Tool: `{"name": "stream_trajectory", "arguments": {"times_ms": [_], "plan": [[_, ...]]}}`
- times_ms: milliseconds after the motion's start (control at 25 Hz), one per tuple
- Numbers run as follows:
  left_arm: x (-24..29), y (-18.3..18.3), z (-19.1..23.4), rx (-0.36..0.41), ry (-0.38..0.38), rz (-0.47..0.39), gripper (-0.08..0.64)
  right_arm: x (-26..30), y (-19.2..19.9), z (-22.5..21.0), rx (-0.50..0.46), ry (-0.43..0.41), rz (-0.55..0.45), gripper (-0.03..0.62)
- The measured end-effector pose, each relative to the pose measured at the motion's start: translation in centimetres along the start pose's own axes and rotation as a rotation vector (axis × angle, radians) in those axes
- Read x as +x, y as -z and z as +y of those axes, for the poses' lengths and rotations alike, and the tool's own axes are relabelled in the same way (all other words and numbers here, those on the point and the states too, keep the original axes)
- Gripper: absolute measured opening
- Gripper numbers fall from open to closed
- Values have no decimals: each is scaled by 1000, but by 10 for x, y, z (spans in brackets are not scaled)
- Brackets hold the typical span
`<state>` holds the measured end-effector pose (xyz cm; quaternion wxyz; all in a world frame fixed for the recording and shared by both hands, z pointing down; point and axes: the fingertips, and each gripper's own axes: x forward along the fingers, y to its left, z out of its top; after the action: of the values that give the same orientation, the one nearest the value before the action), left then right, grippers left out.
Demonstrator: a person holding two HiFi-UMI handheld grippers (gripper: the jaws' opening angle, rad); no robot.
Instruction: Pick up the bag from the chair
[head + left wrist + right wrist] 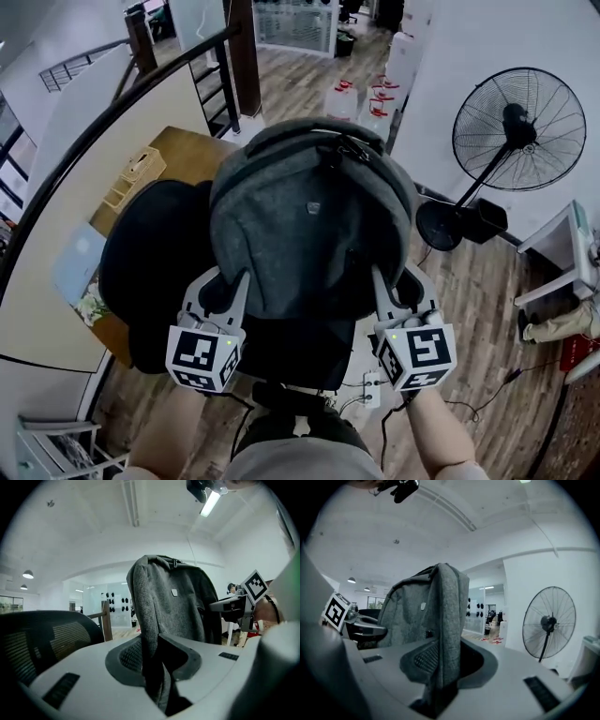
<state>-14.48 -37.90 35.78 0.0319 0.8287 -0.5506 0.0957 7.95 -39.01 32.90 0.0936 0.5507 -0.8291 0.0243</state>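
A grey backpack is held up in front of me, above the black office chair. My left gripper is shut on the bag's left edge, the grey fabric pinched between its jaws. My right gripper is shut on the bag's right edge, a fold of grey fabric clamped between its jaws. In the left gripper view the bag rises upright, and the right gripper shows beyond it. The chair's mesh back sits at the left.
A standing fan stands at the right, also the fan in the right gripper view. A wooden desk lies behind the chair, by a railing. A power strip and cables lie on the wooden floor below.
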Motion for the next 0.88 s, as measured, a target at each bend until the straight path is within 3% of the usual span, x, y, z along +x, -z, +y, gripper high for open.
{"name": "stream_trajectory", "arguments": {"times_ms": [320, 880], "plan": [[-58, -27, -17, 41, 2, -67, 78, -53, -24, 24, -14, -16, -46, 100], [-105, -3, -33, 22, 12, -42, 75, -94, 0, 50, 12, -37, 19, 98]]}}
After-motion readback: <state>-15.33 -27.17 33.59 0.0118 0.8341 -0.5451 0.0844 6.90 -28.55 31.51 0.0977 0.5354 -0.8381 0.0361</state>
